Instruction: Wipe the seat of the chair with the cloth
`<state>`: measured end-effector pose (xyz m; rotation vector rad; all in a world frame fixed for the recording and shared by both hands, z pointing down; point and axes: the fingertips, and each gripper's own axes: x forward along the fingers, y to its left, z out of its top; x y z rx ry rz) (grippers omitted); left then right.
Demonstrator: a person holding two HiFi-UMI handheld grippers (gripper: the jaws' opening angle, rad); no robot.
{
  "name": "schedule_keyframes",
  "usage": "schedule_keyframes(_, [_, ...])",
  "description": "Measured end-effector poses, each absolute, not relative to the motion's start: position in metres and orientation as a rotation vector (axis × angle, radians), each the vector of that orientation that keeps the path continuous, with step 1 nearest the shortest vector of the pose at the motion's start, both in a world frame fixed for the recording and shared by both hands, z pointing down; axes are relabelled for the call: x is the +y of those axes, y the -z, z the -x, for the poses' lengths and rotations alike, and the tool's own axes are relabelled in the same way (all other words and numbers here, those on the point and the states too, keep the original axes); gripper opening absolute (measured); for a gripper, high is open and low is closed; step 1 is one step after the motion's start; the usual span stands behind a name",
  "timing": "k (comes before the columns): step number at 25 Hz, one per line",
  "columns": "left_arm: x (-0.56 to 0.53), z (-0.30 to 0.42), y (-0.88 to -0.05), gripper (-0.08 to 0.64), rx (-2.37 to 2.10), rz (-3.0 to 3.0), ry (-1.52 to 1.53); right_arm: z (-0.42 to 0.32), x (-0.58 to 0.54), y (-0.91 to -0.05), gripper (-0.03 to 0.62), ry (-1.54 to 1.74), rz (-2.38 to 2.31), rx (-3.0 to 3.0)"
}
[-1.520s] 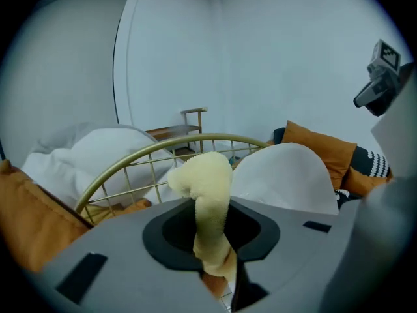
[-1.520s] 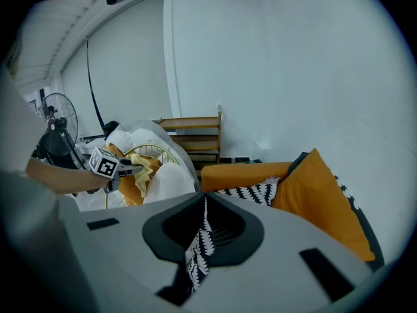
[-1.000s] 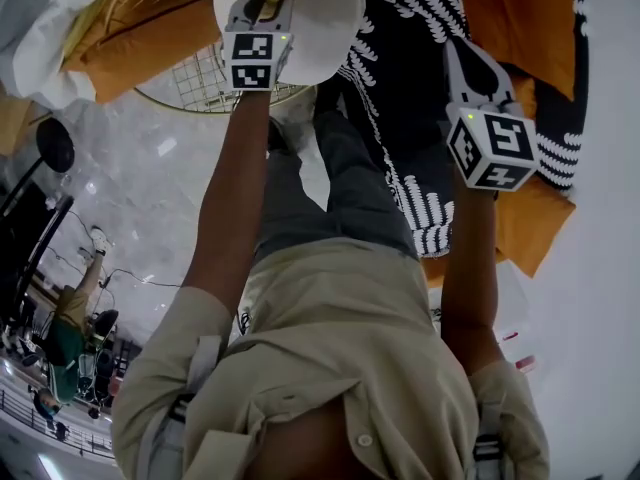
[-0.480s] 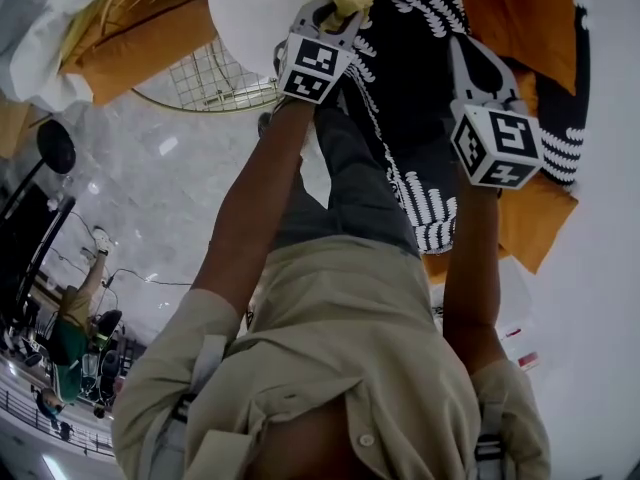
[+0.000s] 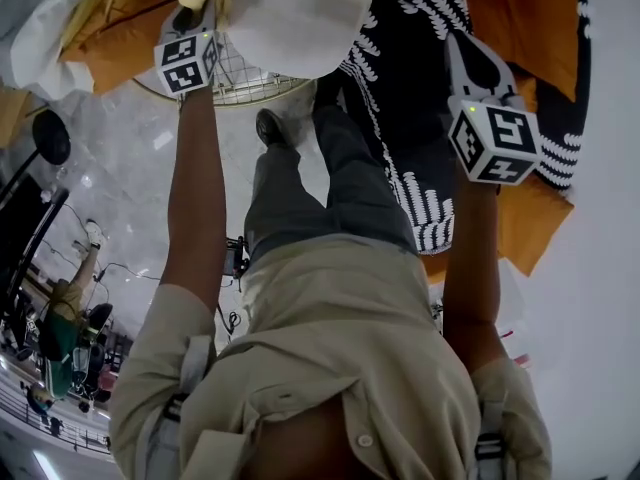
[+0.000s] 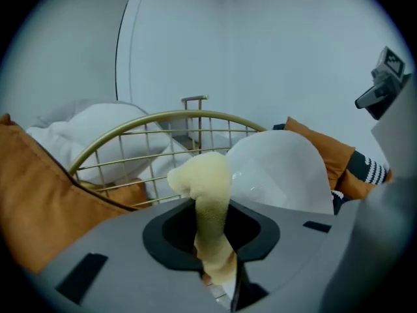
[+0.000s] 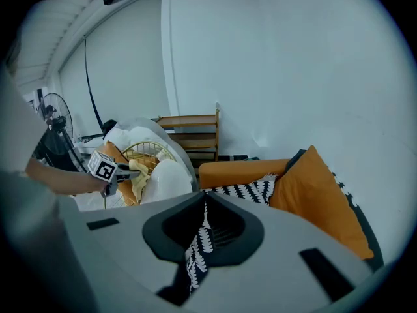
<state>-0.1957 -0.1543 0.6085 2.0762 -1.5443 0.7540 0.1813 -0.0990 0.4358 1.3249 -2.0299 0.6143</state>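
We hold the cloth (image 6: 207, 186), a pale yellow wad, clenched in the left tongs (image 5: 197, 10). Its rounded end stands up out of the jaws, and its lower end is hidden where they meet. The cloth sits at the left edge of the white chair seat (image 5: 300, 13). From the head view and the left gripper view we cannot tell whether it touches the seat or lies just beside it.

Behind the cloth is a round gold wire basket (image 6: 163, 118). Inside it we see an orange cushion (image 6: 39, 194) and white bedding (image 6: 98, 126) heaped against the wires. The white seat rests against the basket's right side. The head view's top edge cuts off the seat's far part, and no legs of the chair show in any view.

The right tongs (image 5: 460, 48) are well apart from the left, over the orange sofa (image 7: 241, 170). They are closed on a fold of the black-and-white patterned throw (image 7: 244, 191), which runs up between the jaws. The rest of the throw lies along the sofa seat beside an orange pillow (image 7: 313, 194).

Behind the basket stands a wooden slatted frame (image 7: 195, 135), half hidden, so we cannot tell what piece of furniture it is. A floor fan (image 7: 55, 113) stands at the left, with its base out of sight.
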Motion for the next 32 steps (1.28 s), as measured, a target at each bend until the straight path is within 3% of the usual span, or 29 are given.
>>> schedule_keyframes(4, [-0.151,0.201,-0.605,0.094,-1.542,-2.095,-0.771,-0.175,-0.099,-0.435,0.028,-0.611,-1.313,-2.035])
schedule_keyframes(9, [-0.148,0.153,-0.609,0.094,-1.461,-2.140,-0.736,-0.178,-0.099,-0.431,0.028,-0.606,-1.324,-2.032])
schedule_keyframes(21, [-0.090,-0.114,-0.594,0.094,-0.878,-2.439,-0.587,-0.200,-0.090,-0.443,0.028,-0.637,-1.358,-1.996])
schedule_keyframes(26, [-0.090,-0.116,-0.593,0.094,-0.888,-2.415,-0.559,-0.205,-0.094,-0.441,0.028,-0.624,-1.355,-1.992])
schedule_keyframes(32, [-0.103,-0.069,-0.602,0.094,-0.988,-2.381,-0.589,-0.201,-0.093,-0.441,0.028,-0.626,-1.341,-1.998])
